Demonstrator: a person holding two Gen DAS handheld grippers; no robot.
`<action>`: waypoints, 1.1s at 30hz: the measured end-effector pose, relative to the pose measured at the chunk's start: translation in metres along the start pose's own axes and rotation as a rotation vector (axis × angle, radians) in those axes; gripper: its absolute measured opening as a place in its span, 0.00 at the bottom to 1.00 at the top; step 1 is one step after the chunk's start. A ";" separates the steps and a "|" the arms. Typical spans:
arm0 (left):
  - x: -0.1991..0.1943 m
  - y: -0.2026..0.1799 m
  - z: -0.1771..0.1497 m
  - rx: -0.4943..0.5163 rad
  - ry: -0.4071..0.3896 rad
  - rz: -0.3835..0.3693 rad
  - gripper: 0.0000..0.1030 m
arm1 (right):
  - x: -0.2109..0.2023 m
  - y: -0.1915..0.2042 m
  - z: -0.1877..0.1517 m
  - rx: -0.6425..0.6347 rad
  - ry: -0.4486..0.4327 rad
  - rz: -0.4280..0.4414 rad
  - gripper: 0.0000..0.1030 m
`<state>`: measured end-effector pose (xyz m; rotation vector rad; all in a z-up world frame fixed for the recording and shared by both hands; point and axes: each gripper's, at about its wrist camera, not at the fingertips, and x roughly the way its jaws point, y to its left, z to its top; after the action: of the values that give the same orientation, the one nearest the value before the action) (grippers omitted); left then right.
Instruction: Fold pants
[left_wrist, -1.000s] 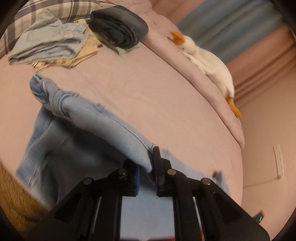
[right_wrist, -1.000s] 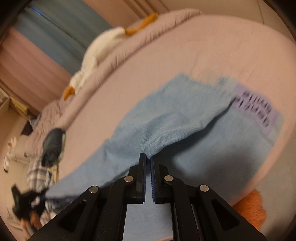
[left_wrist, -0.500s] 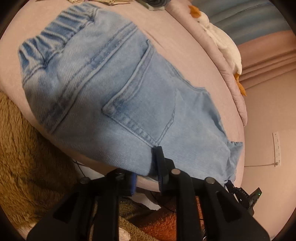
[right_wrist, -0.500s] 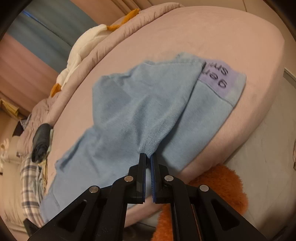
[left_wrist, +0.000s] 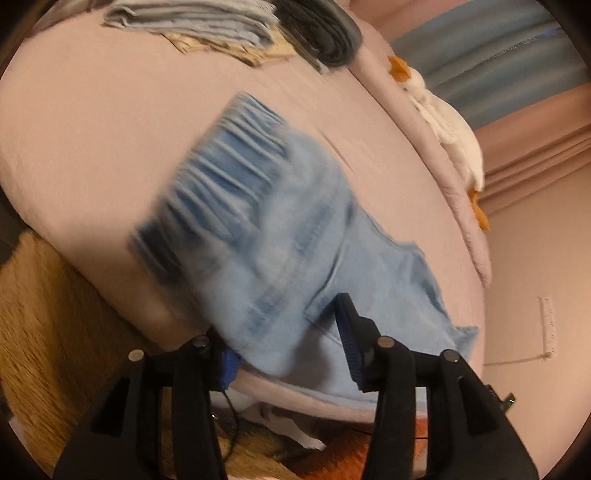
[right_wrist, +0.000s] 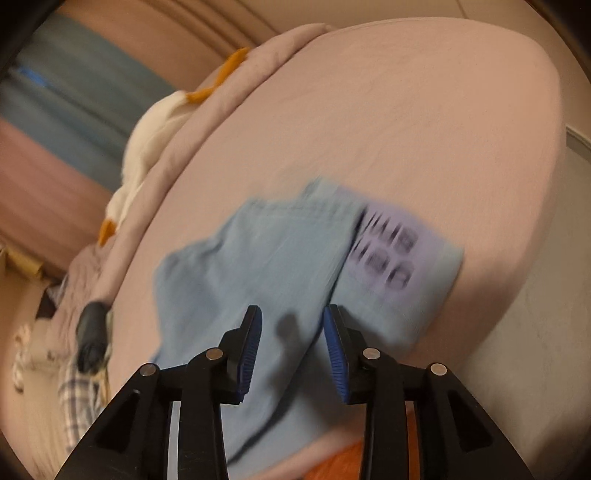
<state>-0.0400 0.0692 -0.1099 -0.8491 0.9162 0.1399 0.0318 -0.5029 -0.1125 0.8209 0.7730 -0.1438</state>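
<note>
Although the lilac patch (right_wrist: 397, 254) on the pants (right_wrist: 266, 266) carries two rows of dark letters, we cannot read them through the blur. No other writing shows clearly in either view.

We see the pants as pale blue denim, folded over on themselves and lying near the front edge of the pink bed (left_wrist: 92, 122). From the left wrist view their gathered elastic waistband (left_wrist: 221, 173) sits to the left, darker blue and ribbed, with a back pocket seam running toward the lower right. From the right wrist view the leg end lies flat, one layer lapping over the other, and the patch sits at the far right corner near the hem.

Our left gripper (left_wrist: 291, 347) has its jaws parting; denim lies between the blue pads, though the pads do not press on it. Our right gripper (right_wrist: 291, 339) is likewise parting its jaws above the leg fabric, with cloth showing in the gap and neither pad pinching it.

Farther back on the bed we see a stack of folded clothes (left_wrist: 207, 22) and a dark rolled garment (left_wrist: 325, 33). A white stuffed goose (left_wrist: 447, 122) with an orange beak lies along the rolled pink blanket (left_wrist: 436, 155). An orange rug (right_wrist: 340, 461) shows below the bed edge.
</note>
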 end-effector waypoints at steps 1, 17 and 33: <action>-0.001 0.004 0.002 -0.003 -0.015 0.017 0.46 | 0.001 -0.001 0.003 0.003 -0.006 -0.007 0.34; -0.001 0.023 -0.008 -0.010 0.041 -0.022 0.24 | -0.053 0.009 0.006 -0.037 -0.245 -0.181 0.05; 0.005 0.014 -0.002 0.045 0.072 0.037 0.25 | -0.018 -0.027 -0.013 0.014 -0.116 -0.272 0.02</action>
<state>-0.0445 0.0764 -0.1223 -0.7997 0.9999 0.1211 0.0003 -0.5156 -0.1227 0.7115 0.7717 -0.4369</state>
